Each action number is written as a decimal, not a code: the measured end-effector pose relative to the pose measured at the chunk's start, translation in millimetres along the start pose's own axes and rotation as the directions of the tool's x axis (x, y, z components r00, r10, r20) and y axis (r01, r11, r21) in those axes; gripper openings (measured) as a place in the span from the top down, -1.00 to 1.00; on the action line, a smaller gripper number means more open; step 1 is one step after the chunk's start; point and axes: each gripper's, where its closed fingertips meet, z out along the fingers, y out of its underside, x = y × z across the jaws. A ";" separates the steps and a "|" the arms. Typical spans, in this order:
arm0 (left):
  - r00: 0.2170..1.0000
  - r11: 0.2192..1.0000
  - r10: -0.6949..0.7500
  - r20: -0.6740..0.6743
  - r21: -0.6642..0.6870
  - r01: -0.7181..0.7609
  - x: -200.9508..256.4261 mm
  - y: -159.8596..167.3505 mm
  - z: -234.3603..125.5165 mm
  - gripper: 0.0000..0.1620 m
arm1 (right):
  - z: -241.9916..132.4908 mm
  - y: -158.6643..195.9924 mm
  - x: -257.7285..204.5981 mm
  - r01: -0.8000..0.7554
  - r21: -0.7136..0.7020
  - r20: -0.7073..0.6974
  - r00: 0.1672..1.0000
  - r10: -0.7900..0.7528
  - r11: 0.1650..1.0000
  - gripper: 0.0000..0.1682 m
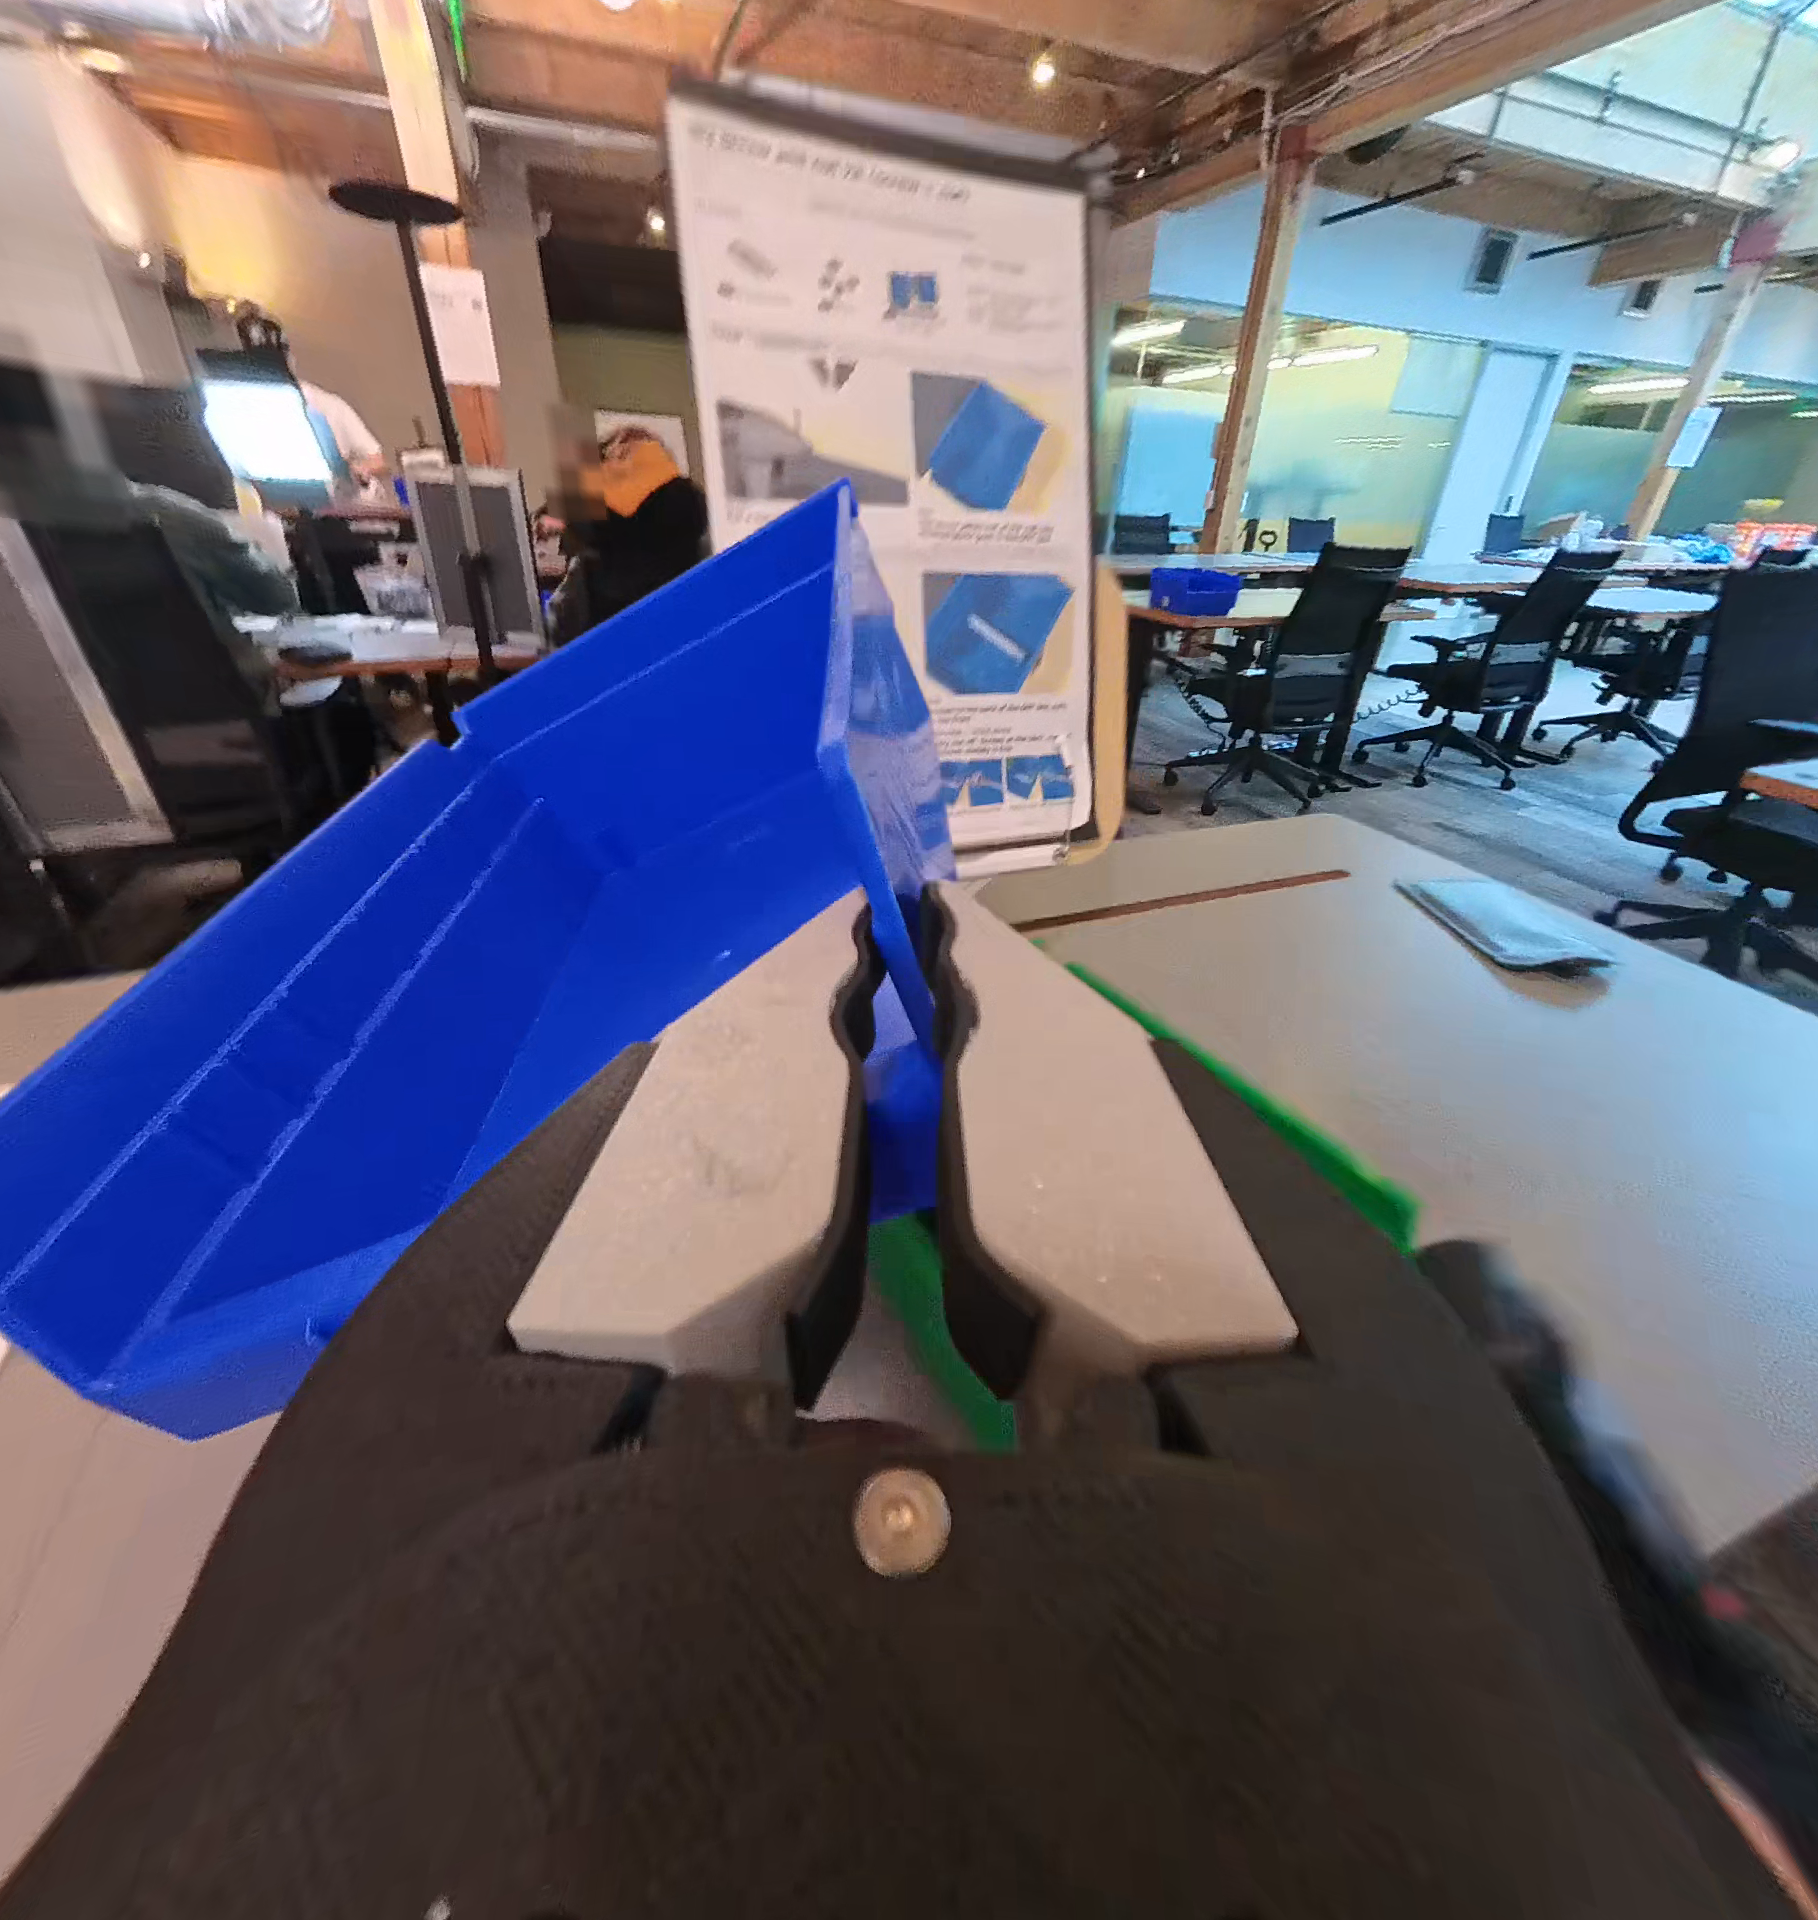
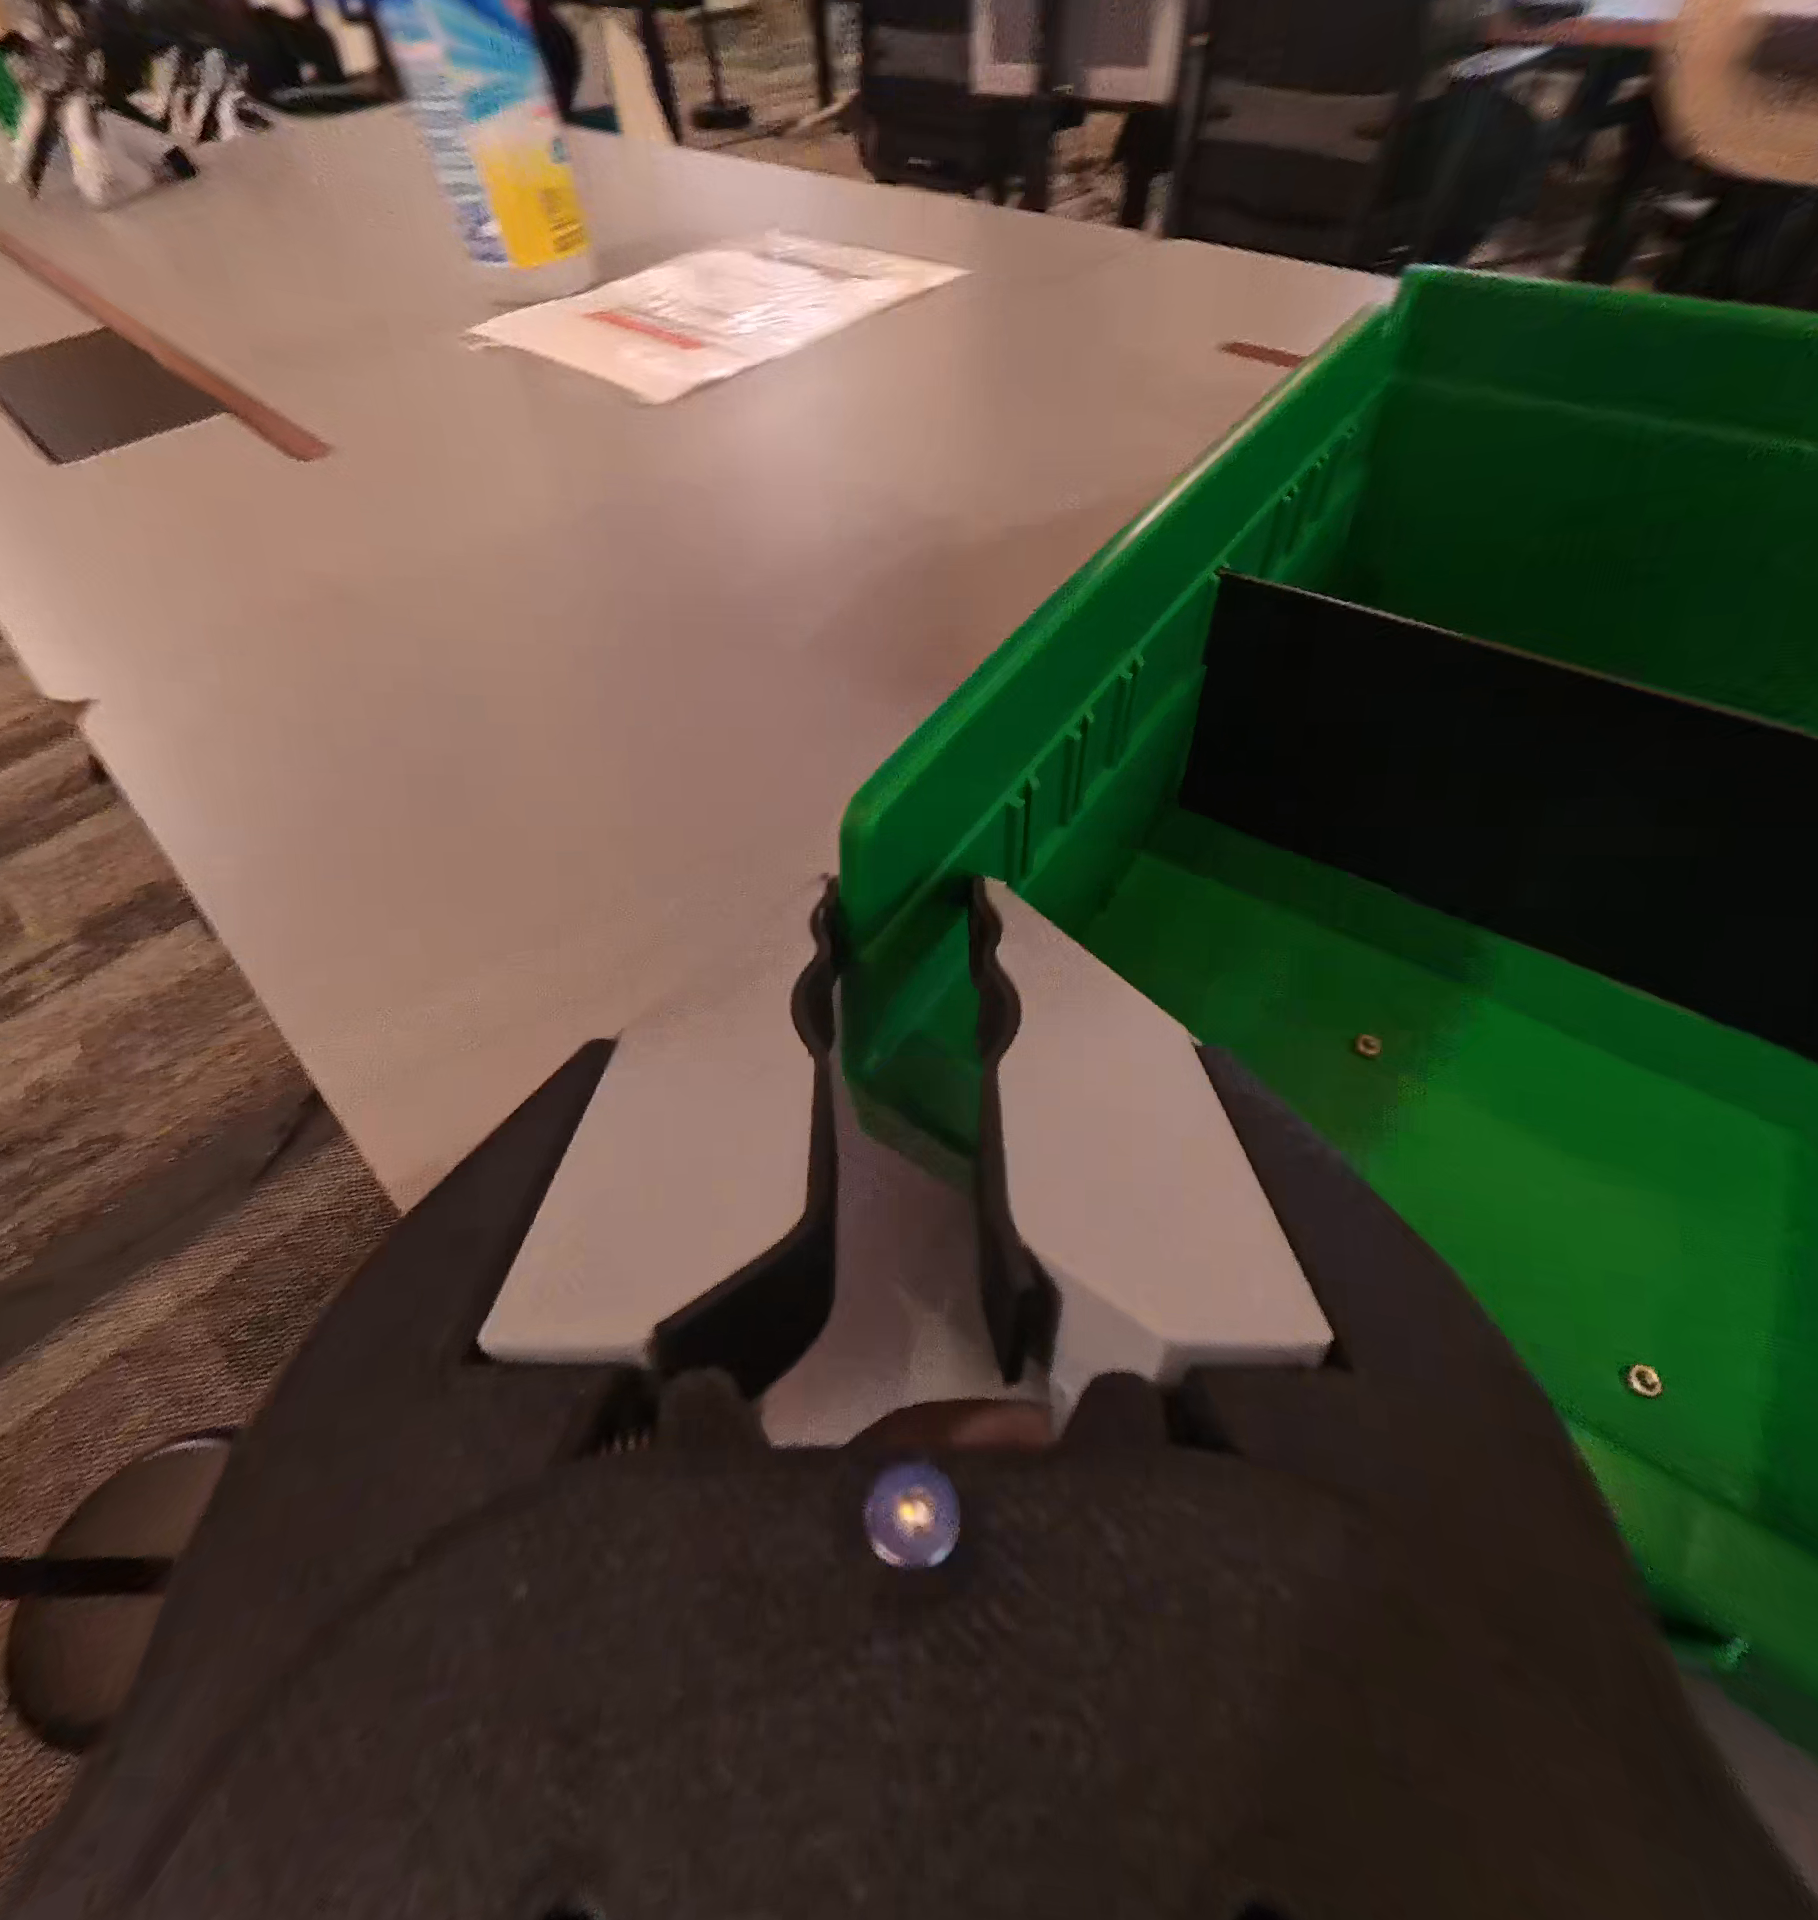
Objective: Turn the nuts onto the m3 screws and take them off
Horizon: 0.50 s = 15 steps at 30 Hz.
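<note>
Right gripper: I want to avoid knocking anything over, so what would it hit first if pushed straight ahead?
The right gripper already straddles the green bin wall at its near corner, so that wall blocks it at once. Beyond lies bare grey table; depth is unclear.

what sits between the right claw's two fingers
The near corner wall of the green bin sits between the right claw fingers, seen in the right wrist view.
</note>
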 end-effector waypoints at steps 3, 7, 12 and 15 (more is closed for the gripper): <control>0.997 0.998 0.061 -0.036 0.025 -0.060 30.0 -26.7 -1.7 0.95 | 52.3 -16.3 -68.1 0.038 -0.040 0.119 0.992 -0.033 0.998 0.71; 0.988 0.991 0.127 -0.091 0.052 -0.122 67.8 -49.4 3.9 0.95 | 55.4 -42.3 -108.6 0.058 0.010 0.167 0.984 -0.059 0.998 0.63; 0.981 0.990 0.129 -0.142 0.081 -0.119 104.1 -36.5 17.0 0.95 | -28.3 -27.0 -92.5 0.062 0.135 0.303 0.948 -0.101 0.989 0.59; 0.974 0.992 0.125 -0.191 0.051 -0.118 136.8 -2.4 32.6 0.96 | -98.0 -14.5 -29.0 0.102 0.246 0.238 0.958 -0.162 0.964 0.60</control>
